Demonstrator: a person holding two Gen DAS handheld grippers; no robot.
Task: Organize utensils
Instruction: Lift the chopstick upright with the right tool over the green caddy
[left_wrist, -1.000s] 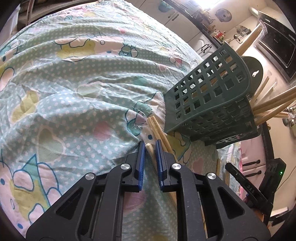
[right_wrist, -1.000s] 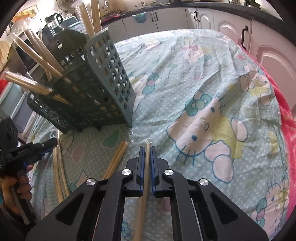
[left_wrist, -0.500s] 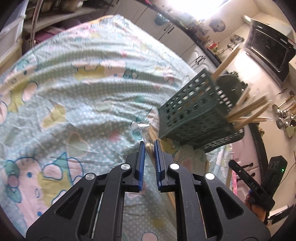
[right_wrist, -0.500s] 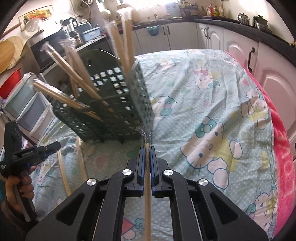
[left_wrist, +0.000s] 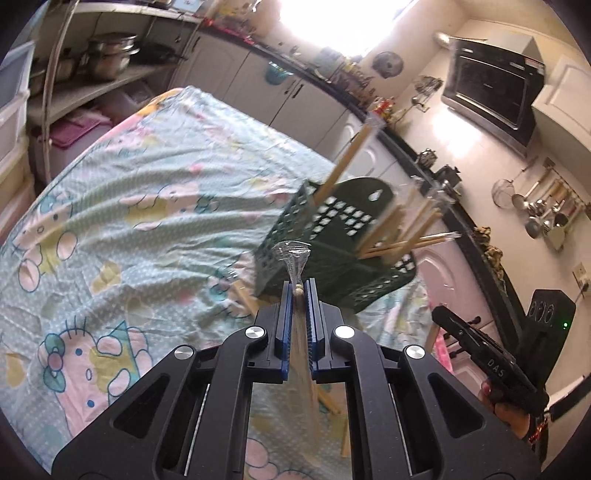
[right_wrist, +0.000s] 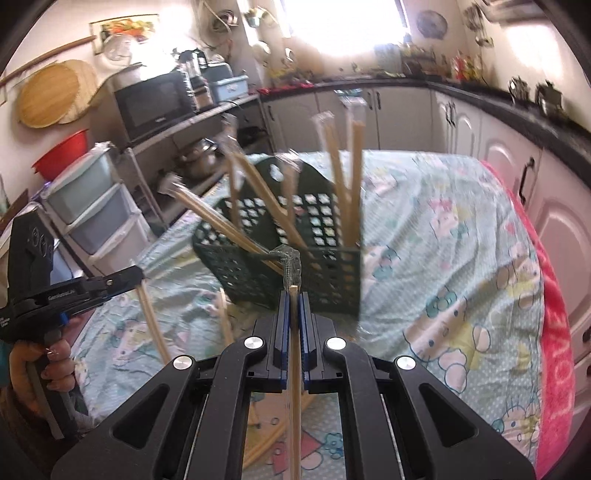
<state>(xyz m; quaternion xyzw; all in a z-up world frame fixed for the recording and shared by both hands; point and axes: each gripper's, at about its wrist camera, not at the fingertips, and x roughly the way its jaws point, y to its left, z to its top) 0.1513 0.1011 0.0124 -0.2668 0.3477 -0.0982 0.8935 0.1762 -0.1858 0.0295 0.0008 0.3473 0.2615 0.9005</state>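
A dark green lattice basket (left_wrist: 325, 251) stands on the patterned cloth with several wrapped chopsticks leaning out of it. My left gripper (left_wrist: 297, 285) hangs above the cloth just before the basket, its jaws closing tight on a wrapped chopstick pair (left_wrist: 301, 332) whose clear wrapper end flares ahead of the tips. My right gripper (right_wrist: 294, 295) is shut on another chopstick pair (right_wrist: 294, 369), lifted in front of the basket (right_wrist: 266, 273). Each view shows the other gripper at its edge: the right gripper (left_wrist: 480, 350) and the left gripper (right_wrist: 110, 284).
Loose chopsticks (left_wrist: 243, 295) lie on the cloth (left_wrist: 129, 221) at the basket's foot. A red towel (right_wrist: 557, 332) covers the table's right edge. Plastic drawers (right_wrist: 96, 210) and shelves stand to the left, kitchen cabinets behind.
Both grippers rose off the cloth, each carrying its chopstick pair. The left jaws narrowed onto theirs. The basket's open top has come into view.
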